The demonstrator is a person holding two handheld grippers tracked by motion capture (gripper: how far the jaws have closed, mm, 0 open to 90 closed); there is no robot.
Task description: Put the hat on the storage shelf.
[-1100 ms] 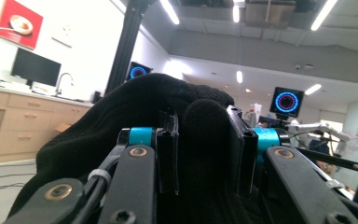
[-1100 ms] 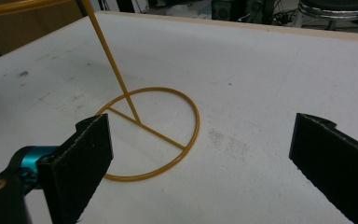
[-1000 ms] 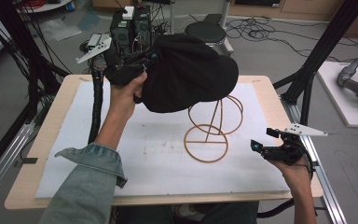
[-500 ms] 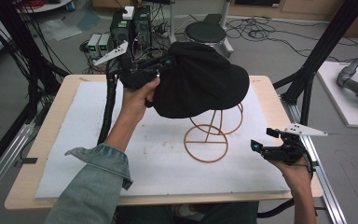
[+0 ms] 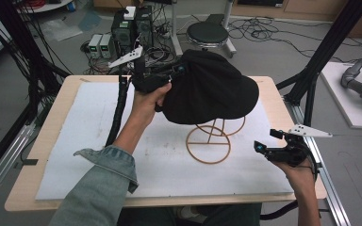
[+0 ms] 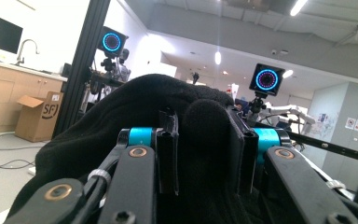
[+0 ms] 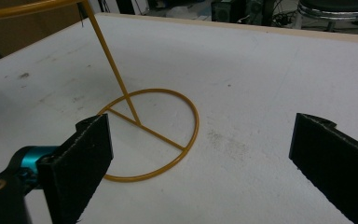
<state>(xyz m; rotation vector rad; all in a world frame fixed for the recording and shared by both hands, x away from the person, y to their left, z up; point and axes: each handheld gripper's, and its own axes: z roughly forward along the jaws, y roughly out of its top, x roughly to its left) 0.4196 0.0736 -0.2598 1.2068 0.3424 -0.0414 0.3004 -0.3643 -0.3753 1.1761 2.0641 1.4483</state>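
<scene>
Your left gripper [image 5: 167, 80] pinches a fold of the black cap [image 5: 207, 89], jaws pressed on the cloth, and carries it above the gold wire hat stand [image 5: 210, 141]. From this gripper the cap hangs forward and to its right, over the stand's upper ring; whether cloth rests on the wire cannot be told. Your right gripper [image 5: 264, 149] sits low at the near right of the white foam mat [image 5: 75, 155], jaws spread and holding nothing, with the stand's base ring ahead of it and to its left.

Risk: the stand looks light, and its base lies loose on the mat. Should the cap catch one side of the upper ring as it descends, the stand could tip or slide, and nothing braces it. A thin pinch could also slip, dropping the cap askew.

The left gripper view shows the cloth bunched between the jaws, a detail the cap's bulk half hides in the high view. The right gripper view shows the base ring, crossbar and slanting stem close up; the high view gives the cap's place over the stand.
</scene>
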